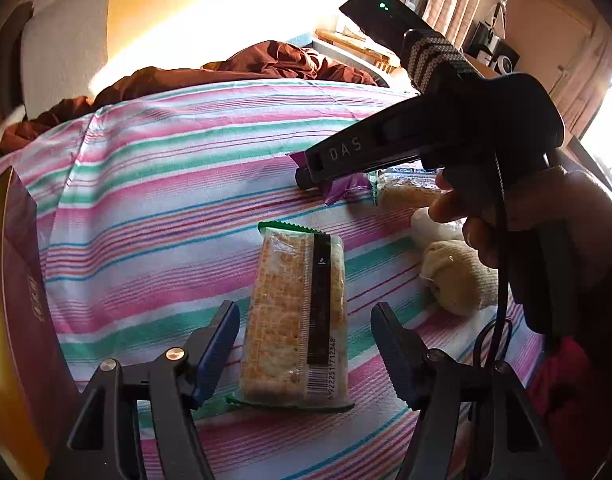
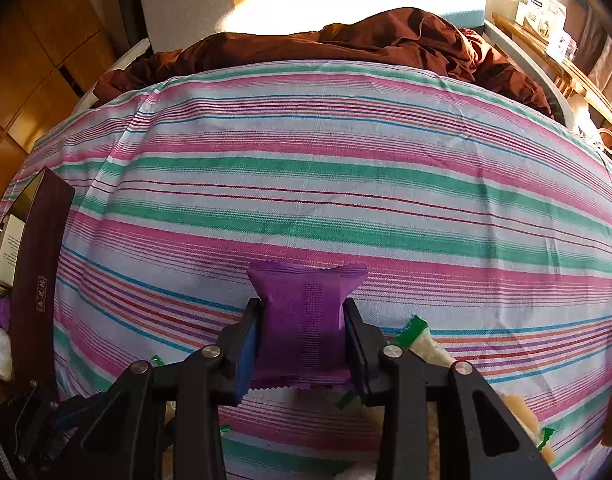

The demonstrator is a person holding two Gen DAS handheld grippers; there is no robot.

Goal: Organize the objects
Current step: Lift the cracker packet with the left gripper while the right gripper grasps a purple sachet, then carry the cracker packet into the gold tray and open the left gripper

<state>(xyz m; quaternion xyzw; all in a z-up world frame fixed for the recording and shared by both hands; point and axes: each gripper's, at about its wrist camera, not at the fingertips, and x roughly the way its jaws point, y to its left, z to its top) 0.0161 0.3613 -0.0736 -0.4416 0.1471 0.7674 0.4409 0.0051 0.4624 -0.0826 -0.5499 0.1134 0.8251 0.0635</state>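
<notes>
Purple foil snack packet (image 2: 303, 328): matte wrapper with serrated, crimped ends and a ribbed seam running down its middle, pinched at its sides between the two fingers of the right gripper (image 2: 303, 344). Its upper end flares wide beyond the fingertips. From the left wrist view the same packet (image 1: 338, 188) pokes out beneath the right gripper's (image 1: 306, 178) black body, just over the bedsheet.

Cracker pack (image 1: 295, 316): clear wrapper with green serrated ends, square golden crackers visible inside, a black label strip and a white barcode panel on its right side. It lies flat on the striped bedsheet (image 1: 165, 200), lengthwise between the spread fingers of the left gripper (image 1: 306, 356), which do not touch it.

Further cracker pack (image 1: 406, 190): same make, lying past the purple packet.

Cream knitted bundle (image 1: 458, 276): lying right of the near cracker pack.

Dark maroon box (image 2: 37, 280): standing open at the sheet's left edge.

Brown duvet (image 2: 346, 44): crumpled at the far side of the bed.
</notes>
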